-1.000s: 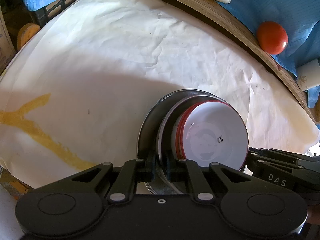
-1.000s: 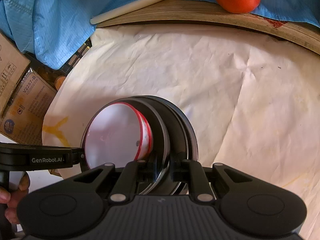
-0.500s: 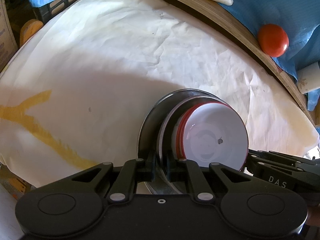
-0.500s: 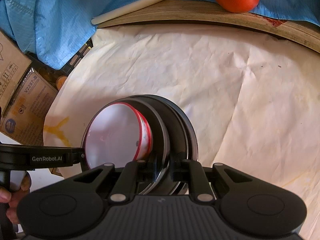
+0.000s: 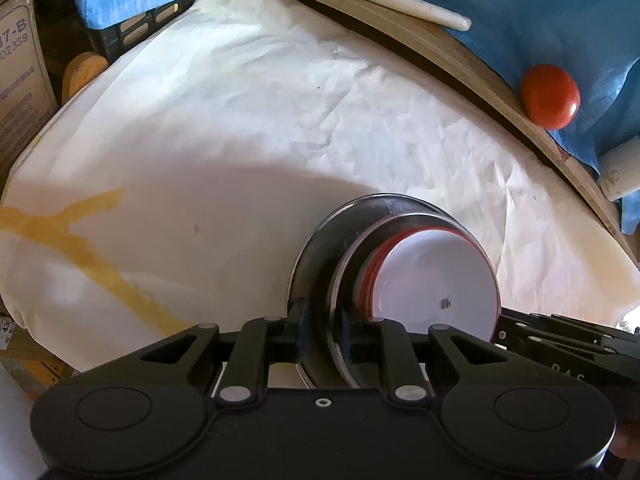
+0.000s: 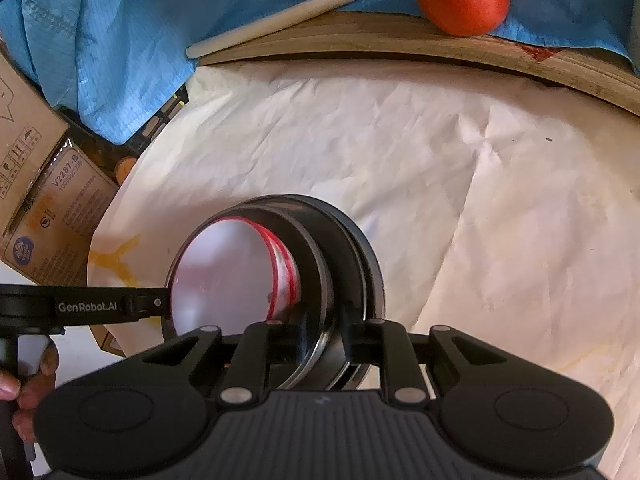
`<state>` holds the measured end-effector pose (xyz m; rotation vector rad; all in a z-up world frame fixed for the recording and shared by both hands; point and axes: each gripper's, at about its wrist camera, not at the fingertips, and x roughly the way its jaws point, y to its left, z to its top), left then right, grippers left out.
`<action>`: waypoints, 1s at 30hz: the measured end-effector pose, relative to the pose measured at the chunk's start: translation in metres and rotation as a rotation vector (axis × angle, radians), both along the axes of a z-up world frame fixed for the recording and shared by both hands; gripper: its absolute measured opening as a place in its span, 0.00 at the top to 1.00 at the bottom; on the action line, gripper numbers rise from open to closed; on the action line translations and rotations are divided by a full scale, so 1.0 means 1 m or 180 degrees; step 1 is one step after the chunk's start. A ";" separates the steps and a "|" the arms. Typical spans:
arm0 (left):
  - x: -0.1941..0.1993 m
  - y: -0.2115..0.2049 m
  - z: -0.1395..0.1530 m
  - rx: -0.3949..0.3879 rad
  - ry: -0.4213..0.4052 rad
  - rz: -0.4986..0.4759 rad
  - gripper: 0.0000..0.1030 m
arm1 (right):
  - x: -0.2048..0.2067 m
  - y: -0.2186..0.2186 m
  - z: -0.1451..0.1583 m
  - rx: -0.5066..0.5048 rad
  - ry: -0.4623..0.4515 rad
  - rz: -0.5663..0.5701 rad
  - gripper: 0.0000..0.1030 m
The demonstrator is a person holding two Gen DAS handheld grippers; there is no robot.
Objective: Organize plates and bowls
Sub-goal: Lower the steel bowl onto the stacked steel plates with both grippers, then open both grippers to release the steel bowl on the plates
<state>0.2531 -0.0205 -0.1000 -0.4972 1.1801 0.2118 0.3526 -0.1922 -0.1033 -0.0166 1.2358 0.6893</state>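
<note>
A stack of dishes stands on the paper-covered table (image 5: 200, 128): a wide steel plate (image 5: 316, 264), a steel bowl (image 5: 404, 210) on it, and a white bowl with a red rim (image 5: 436, 284) nested on top. My left gripper (image 5: 324, 328) straddles the steel rim on the stack's left side; its jaws are opening and the pads stand slightly off the rim. My right gripper (image 6: 324, 340) straddles the steel rim (image 6: 360, 264) on the opposite side, jaws opening likewise. The white bowl (image 6: 224, 276) faces the left gripper's fingers (image 6: 144, 303).
A red tomato (image 5: 550, 96) and a white stick (image 5: 420, 10) lie on blue cloth (image 5: 520, 8) behind the curved wooden edge (image 5: 460, 60). Cardboard boxes (image 6: 60, 216) stand off the table's left. A yellow stain (image 5: 80, 248) marks the paper. A hand (image 6: 24, 392) holds the left gripper's handle.
Both pairs of jaws have widened a little around the steel rim. The stack and both hands have stayed where they were.
</note>
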 end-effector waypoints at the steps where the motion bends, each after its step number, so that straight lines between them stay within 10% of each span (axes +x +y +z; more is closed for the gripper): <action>1: 0.000 0.000 0.000 0.0004 -0.0005 0.0009 0.81 | 0.000 -0.001 0.001 0.0005 -0.0011 -0.0005 0.78; 11: -0.004 0.000 0.001 0.0018 -0.0059 0.0098 0.78 | -0.001 -0.005 0.004 0.0040 -0.0086 0.0006 0.74; 14: -0.007 0.001 0.002 -0.0017 -0.0078 0.0157 0.77 | -0.004 -0.009 0.008 0.0006 -0.0197 -0.0008 0.51; 22: -0.013 -0.005 0.003 0.0026 -0.0143 0.0252 0.72 | -0.010 -0.030 0.016 0.0160 -0.0371 -0.0049 0.46; 27: -0.019 -0.004 0.010 0.0327 -0.0163 0.0328 0.33 | -0.014 -0.035 0.019 0.0221 -0.0431 -0.0077 0.44; 30: -0.022 0.001 0.014 0.0306 -0.0219 0.0353 0.30 | -0.017 -0.039 0.018 0.0250 -0.0417 -0.0097 0.43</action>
